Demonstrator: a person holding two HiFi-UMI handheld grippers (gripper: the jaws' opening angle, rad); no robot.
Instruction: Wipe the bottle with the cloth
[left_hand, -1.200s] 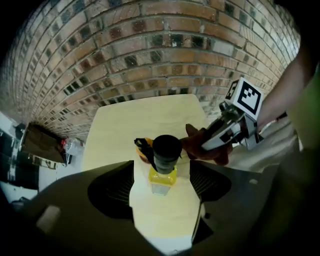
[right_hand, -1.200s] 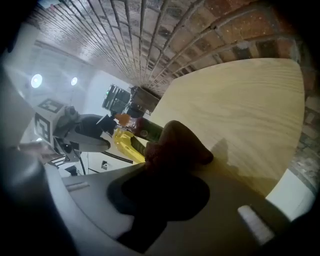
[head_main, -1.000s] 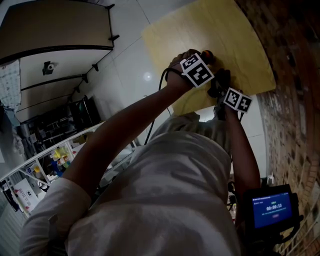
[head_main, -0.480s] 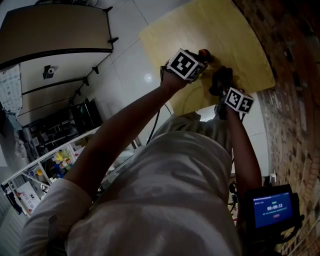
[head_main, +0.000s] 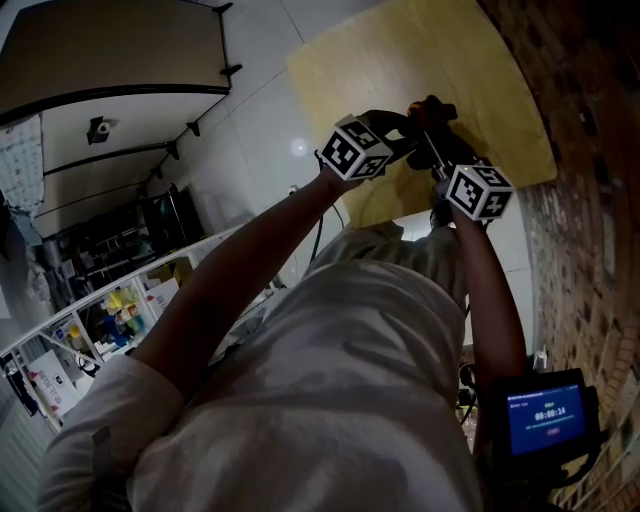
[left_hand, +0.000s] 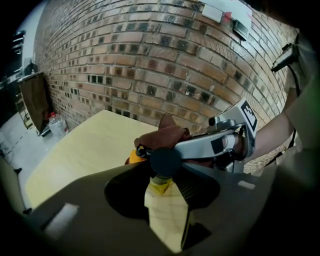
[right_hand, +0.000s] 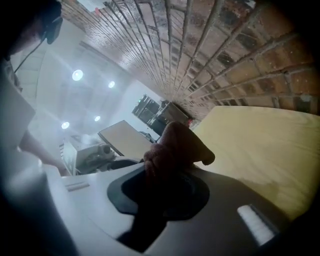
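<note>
Left gripper view shows the left gripper (left_hand: 163, 176) with jaws that have just been closing on the bottle (left_hand: 165, 161). They now squeeze it below its dark round top, over the yellow table (left_hand: 85, 150). The brown cloth (left_hand: 162, 136) sits just beside the bottle's top, at its 12 o'clock, and the right gripper (right_hand: 167, 175) has its jaws clenched tight on that cloth. Seen from the head view, both grippers come together at about 1 o'clock, over the edge of the table nearest the person.
</note>
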